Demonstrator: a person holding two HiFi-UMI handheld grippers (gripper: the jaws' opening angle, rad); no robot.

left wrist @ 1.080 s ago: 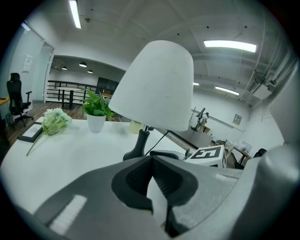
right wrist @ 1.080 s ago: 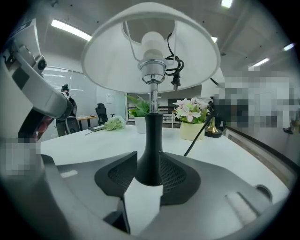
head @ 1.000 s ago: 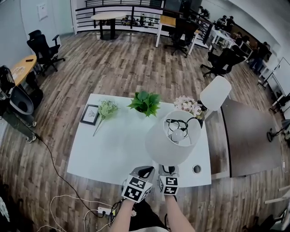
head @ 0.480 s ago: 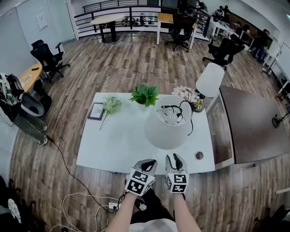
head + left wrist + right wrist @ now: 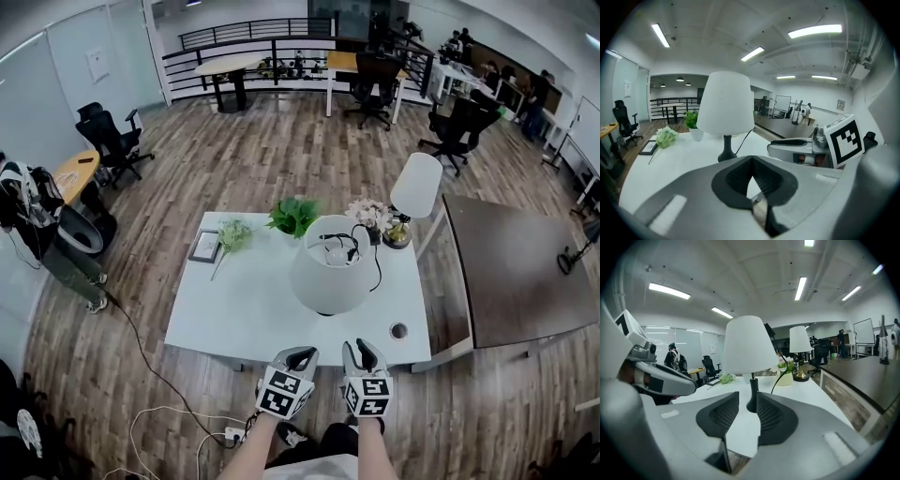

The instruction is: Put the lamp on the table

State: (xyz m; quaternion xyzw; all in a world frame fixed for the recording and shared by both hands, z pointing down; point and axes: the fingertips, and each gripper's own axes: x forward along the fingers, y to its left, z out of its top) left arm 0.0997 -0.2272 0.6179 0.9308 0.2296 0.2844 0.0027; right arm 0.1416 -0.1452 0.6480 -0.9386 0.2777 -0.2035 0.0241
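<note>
Tongs empty at the near table edge, lamp standing free.
Left gripper point(image 5: 300, 354) had its jaws drawn together on nothing. Right gripper point(image 5: 362, 349) held its jaws fairly wide; they had just been closing, and only the far-off lamp stem showed through the gap. Both hung by the near edge of the white table point(image 5: 220, 319), apart from the lamp point(image 5: 326, 277). The placing looked done, so the best move was to back straight off, clear of the black cord point(image 5: 379, 272) trailing on its right. That lamp stood upright, right of centre: pale cone shade, slim dark stem, round dark foot.
</note>
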